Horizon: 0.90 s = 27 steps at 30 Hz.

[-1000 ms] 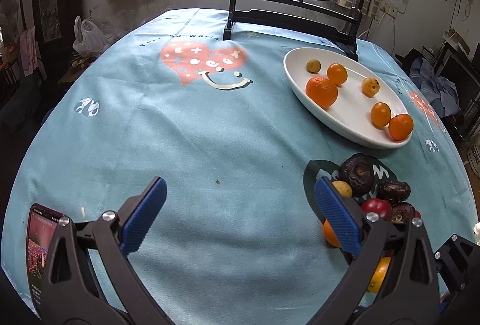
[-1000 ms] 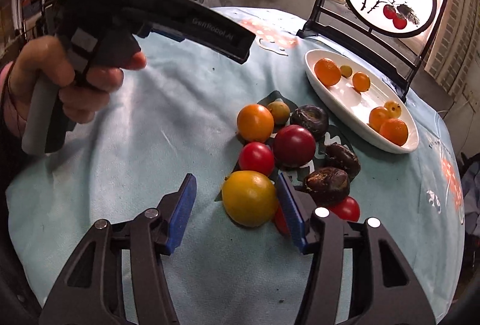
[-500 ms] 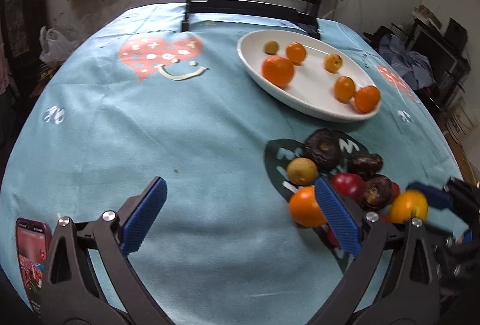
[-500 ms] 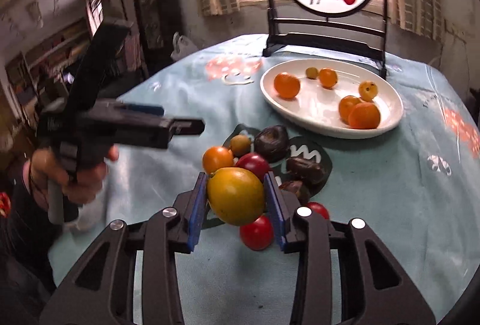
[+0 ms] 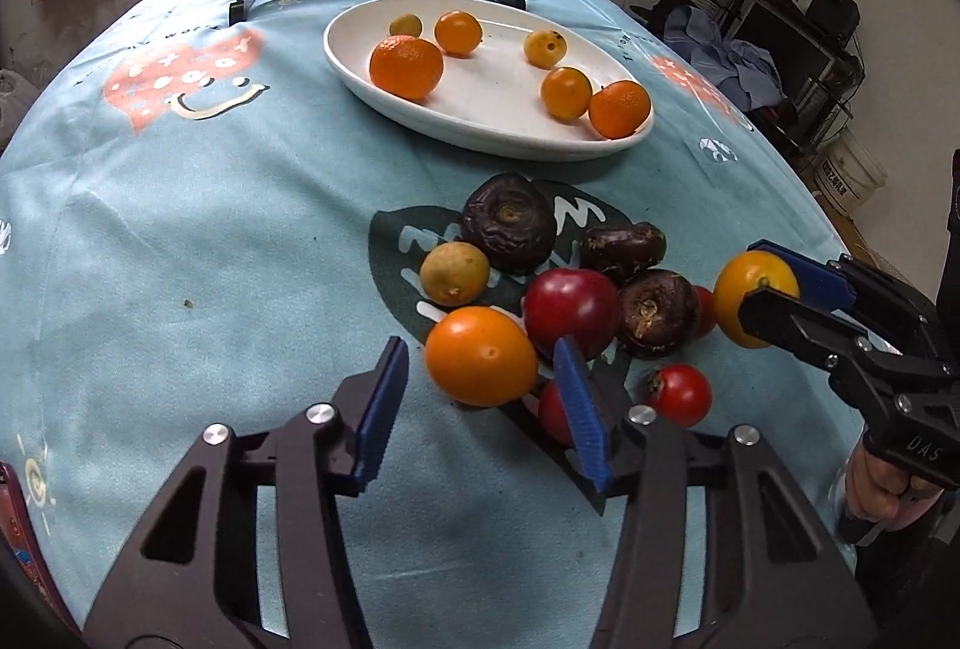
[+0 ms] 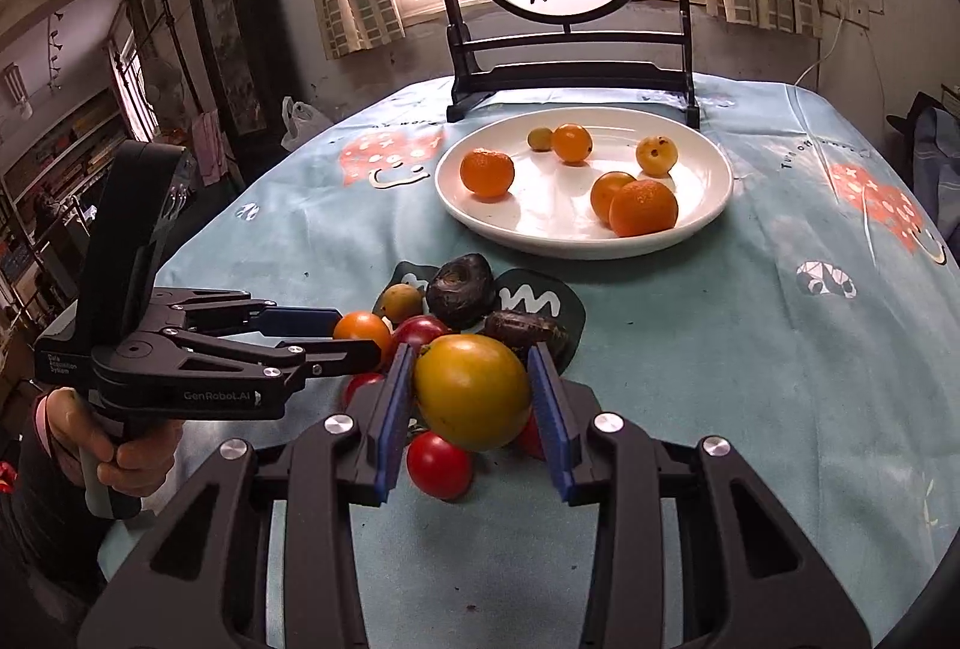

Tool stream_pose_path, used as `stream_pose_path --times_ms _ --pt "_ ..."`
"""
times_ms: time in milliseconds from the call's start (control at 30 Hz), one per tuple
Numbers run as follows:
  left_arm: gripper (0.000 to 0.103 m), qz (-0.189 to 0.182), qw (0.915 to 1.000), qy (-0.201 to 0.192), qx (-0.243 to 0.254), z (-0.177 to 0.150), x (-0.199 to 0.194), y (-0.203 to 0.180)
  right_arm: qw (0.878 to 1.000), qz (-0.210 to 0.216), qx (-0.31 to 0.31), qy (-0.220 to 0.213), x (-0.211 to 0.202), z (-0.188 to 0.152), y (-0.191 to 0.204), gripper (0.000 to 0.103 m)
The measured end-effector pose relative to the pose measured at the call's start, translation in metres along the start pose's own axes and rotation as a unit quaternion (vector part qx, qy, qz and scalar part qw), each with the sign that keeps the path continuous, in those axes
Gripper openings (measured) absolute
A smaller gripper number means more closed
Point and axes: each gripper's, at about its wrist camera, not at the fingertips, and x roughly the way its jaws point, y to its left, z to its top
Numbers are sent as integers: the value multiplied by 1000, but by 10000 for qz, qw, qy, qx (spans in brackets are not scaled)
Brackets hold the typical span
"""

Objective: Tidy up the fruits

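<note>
A white oval plate [image 5: 480, 142] [image 6: 576, 247] holds several oranges and small yellow fruits. In front of it lies a pile of fruit: dark wrinkled fruits [image 5: 507, 229], a dark red plum [image 5: 570, 310] and small red tomatoes [image 5: 678, 394]. My left gripper [image 5: 480, 349] [image 6: 359, 331] points down at the pile. Its jaws are closing around an orange tomato [image 5: 480, 358] [image 6: 360, 328], with a thin gap still showing at the pads. My right gripper [image 6: 470, 349] [image 5: 753, 277] is shut on a large yellow tomato [image 6: 471, 391] [image 5: 753, 289] and holds it above the cloth.
A black stand with a round painted screen [image 6: 564, 73] rises behind the plate. A phone [image 5: 12, 517] lies at the table's near left edge. A person's hand [image 6: 132, 460] grips the left tool. A small yellow fruit [image 5: 453, 272] sits at the pile's left.
My right gripper closed on the yellow tomato and lifted it off the cloth. My left gripper swung toward the pile, and its wide jaws narrowed around the orange tomato.
</note>
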Motion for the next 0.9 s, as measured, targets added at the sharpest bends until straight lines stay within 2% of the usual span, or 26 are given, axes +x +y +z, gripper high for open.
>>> stream_pose_path --times_ms 133,200,500,667,800,900 --pt "41 -194 9995 79 -233 2 4 8 10000 9 -12 9 0 -1 1 39" --pt "40 -326 9988 157 -330 2 8 10 10000 7 -13 11 0 -1 2 39" --pt "39 75 10000 -11 31 0 5 -1 10000 -11 -29 8 1 -1 2 39" --pt "39 44 9994 -340 19 1 -12 -2 10000 -15 -36 -78 0 -2 3 39" --pt "39 -54 9979 -650 -57 13 -23 -4 9991 73 137 -394 -1 8 -4 39" --pt "39 -52 9968 -801 -38 36 -24 -11 9970 -224 276 -693 4 28 -14 39"
